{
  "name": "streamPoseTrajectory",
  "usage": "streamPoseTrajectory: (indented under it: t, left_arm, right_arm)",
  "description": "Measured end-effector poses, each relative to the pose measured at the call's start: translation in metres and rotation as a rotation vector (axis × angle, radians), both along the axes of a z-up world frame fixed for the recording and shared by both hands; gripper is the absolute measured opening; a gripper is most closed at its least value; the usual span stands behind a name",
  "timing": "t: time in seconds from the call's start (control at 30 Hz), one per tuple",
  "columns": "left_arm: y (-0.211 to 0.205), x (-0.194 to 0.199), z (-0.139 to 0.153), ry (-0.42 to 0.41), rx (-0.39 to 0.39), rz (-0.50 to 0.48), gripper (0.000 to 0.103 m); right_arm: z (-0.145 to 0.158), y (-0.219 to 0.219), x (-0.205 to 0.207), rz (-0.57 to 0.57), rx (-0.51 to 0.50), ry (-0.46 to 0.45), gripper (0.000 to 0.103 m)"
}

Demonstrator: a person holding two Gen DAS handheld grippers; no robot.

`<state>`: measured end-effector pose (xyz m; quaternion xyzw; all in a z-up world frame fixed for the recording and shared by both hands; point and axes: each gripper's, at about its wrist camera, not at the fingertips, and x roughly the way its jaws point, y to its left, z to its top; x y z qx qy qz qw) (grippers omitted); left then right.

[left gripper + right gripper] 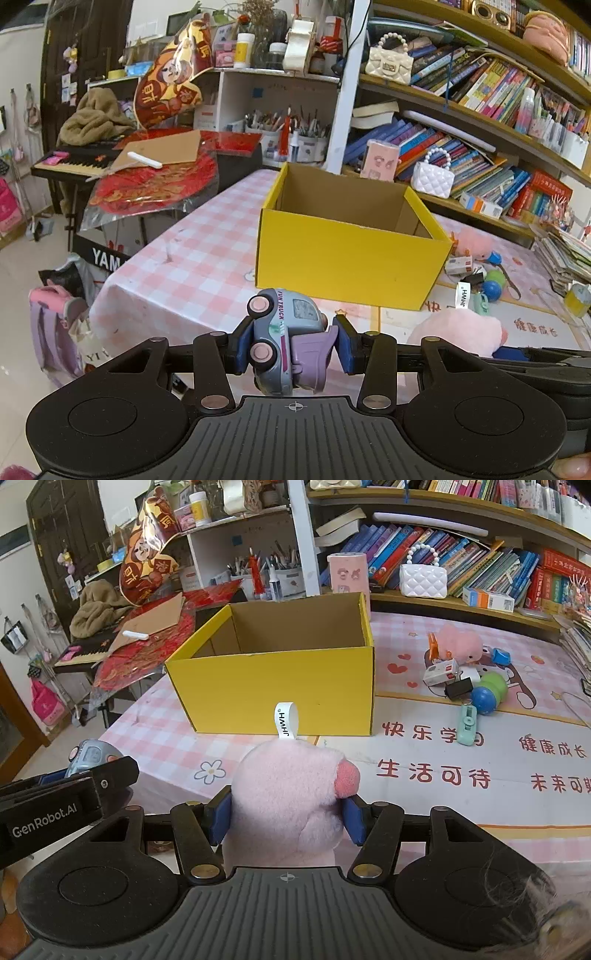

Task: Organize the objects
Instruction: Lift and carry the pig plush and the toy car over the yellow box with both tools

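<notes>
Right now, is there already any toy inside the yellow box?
No, the yellow box shows only bare cardboard inside, while the pink plush and the toy truck are each in a gripper outside it.

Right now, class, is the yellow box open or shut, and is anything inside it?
Open: the yellow box has no lid on top, and its brown inner walls show. No contents are visible, though its floor is hidden.

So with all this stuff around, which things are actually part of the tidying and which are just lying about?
Part of the job:
- grey and purple toy truck, clamped in the left gripper
- pink plush toy, clamped in the right gripper
- open yellow cardboard box
- small toy pile on the tablecloth, probably

Just lying about:
- shelved books
- white quilted handbag
- electric keyboard
</notes>
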<state>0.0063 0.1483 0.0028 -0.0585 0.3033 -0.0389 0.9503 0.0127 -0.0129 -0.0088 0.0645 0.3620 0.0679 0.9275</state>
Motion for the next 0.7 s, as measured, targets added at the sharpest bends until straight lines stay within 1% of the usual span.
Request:
streamPoseTrajectory:
  t: [0.23, 0.33, 0.43, 0.7]
  left_arm:
    - [0.004, -0.001, 0.000, -0.003, -0.008, 0.002, 0.043]
    - [0.006, 0.002, 0.005, -0.021, 0.000, 0.010, 0.043]
    - [0.008, 0.009, 0.013, -0.058, 0.023, 0.014, 0.043]
    - [0.010, 0.054, 0.045, -0.167, 0.019, 0.004, 0.043]
  right_arm:
    - [-0.001, 0.006, -0.001, 0.007, 0.003, 0.011, 0.056]
    - [0.000, 0.006, 0.002, 0.000, -0.007, -0.006, 0.056]
    - [0.005, 0.005, 0.009, -0.012, -0.026, -0.043, 0.056]
    - [0.042, -0.004, 0.049, -0.040, -0.038, -0.210, 0.056]
